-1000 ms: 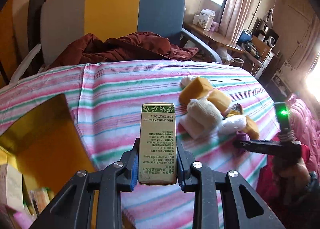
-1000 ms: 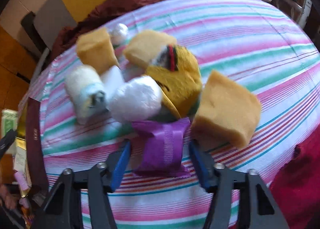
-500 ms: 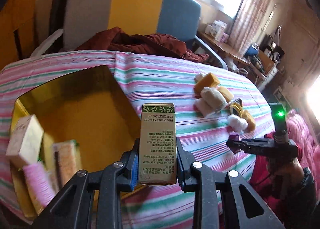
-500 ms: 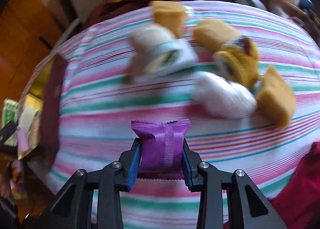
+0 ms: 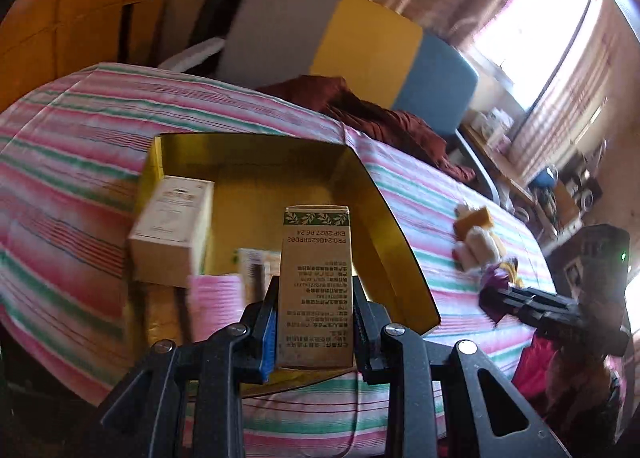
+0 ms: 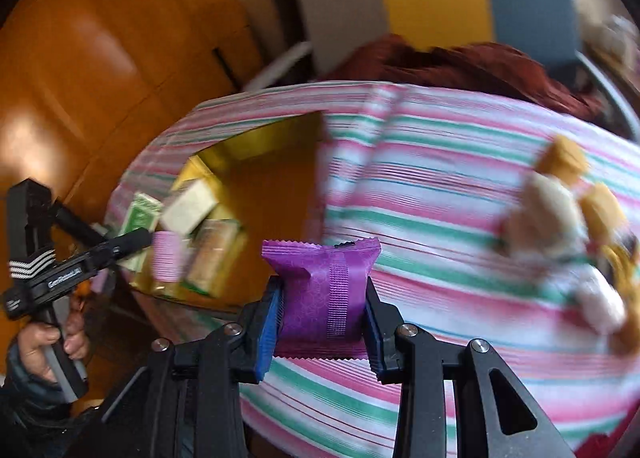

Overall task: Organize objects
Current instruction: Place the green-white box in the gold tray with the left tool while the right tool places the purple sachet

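Observation:
My left gripper (image 5: 314, 322) is shut on a tan carton with a green leaf band (image 5: 316, 282) and holds it upright above the near side of the gold-lined box (image 5: 384, 209). Inside the box lie a cream carton (image 5: 172, 221), a pink roll (image 5: 216, 302) and other packs. My right gripper (image 6: 322, 316) is shut on a purple sachet (image 6: 322, 286) and holds it above the striped cloth, right of the box (image 6: 288, 129). The left gripper with its green-backed carton (image 6: 140, 217) shows at that view's left edge.
A pile of yellow sponges and white rolls (image 5: 478, 238) lies on the striped tablecloth (image 5: 80, 161) to the right; it also shows in the right wrist view (image 6: 568, 209). A grey, yellow and blue chair (image 5: 352, 41) with a maroon cloth (image 5: 372, 117) stands behind the table.
My left gripper has carried the carton leftward until it is over the box. My right gripper shut on the purple sachet, lifted it from the pile and swung left toward the box.

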{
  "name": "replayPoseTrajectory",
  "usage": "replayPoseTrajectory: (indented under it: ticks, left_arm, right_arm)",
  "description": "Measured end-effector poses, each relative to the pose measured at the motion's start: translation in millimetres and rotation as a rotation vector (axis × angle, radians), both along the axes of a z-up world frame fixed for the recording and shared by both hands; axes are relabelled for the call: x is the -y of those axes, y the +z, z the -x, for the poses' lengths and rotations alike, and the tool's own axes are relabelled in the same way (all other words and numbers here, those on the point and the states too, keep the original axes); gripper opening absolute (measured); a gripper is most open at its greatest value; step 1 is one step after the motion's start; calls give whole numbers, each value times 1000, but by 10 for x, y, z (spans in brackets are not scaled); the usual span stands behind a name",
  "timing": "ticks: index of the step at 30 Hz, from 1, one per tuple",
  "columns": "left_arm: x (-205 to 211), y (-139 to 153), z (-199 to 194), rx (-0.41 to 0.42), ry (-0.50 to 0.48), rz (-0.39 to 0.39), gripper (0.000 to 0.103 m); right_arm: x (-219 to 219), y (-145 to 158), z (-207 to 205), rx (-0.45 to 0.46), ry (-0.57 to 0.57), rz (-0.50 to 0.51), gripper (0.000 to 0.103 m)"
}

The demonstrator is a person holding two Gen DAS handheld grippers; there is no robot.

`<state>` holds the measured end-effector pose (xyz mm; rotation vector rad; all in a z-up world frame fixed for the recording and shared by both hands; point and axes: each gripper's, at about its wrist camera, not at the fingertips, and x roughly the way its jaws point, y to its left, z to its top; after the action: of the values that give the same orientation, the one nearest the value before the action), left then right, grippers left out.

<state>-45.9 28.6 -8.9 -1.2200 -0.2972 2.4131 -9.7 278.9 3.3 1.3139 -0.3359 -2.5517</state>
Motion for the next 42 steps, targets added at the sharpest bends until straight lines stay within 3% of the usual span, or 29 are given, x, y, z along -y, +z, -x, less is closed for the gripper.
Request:
replayPoseTrajectory:
  ticks: [8,19,24,28,31,35,42]
  left_arm:
    - [260,107,199,-3,59,-68,30]
    - [135,42,422,11,51,-53,30]
    - [105,-81,486,40,71,-8,34]
    - [193,-206,487,89,101,-4,35]
    - [260,-198,443,80,122,7,35]
    - [257,-103,332,33,132,38,35]
    - [99,44,79,-66,128,146,36]
  right_arm:
    - [766,-212,415,43,149,-30,37]
    - [889,-423,515,99,173,-35,38]
    - [997,-593,605,138,188,-10,40]
    - [1059,-693,602,157,213,43,54]
    - [1044,-714,578,161,216,55,54]
    - [1000,-685,528,148,208,74,58]
    - [978,-521,426,98,155,34,79]
